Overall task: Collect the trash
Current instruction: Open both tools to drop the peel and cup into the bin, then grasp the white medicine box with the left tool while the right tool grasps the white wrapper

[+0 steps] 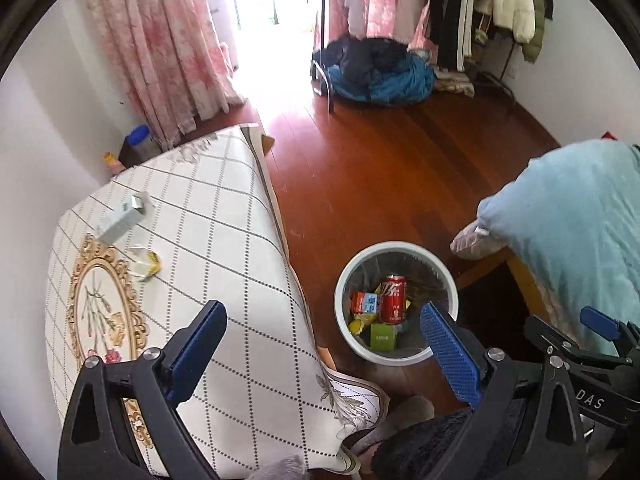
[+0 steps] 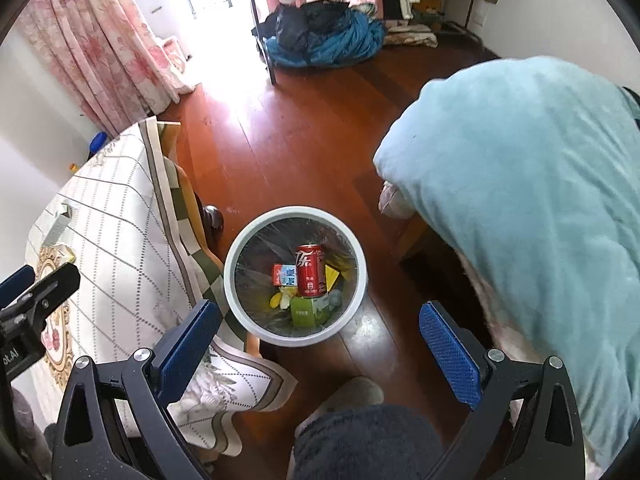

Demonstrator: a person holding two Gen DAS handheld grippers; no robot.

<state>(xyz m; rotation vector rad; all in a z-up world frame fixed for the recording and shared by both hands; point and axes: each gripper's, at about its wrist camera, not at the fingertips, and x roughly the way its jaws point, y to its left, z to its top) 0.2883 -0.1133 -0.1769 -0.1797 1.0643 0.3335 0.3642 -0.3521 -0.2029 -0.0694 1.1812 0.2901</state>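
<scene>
Trash is split between places: on the table [image 1: 224, 216], a white box [image 1: 122, 218] and a yellow wrapper [image 1: 147, 266] are seen; in the bin [image 2: 294, 334] on the floor, a red can [image 2: 310, 270] and cartons are held. Both the left gripper [image 1: 324, 344] and right gripper [image 2: 320, 340] are spread wide, nothing gripped.

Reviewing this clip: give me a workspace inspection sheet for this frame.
Surface: table under a checked tablecloth.
Job's things: white carton and yellow wrapper on the table; bin on the floor holds a red can, green box and other packets.
Clutter: nothing seen.
Grippers: left gripper and right gripper open, empty.
Cables: nothing seen.
Surroundings: wooden floor, pink curtain, clothes rack, blue blanket.
</scene>
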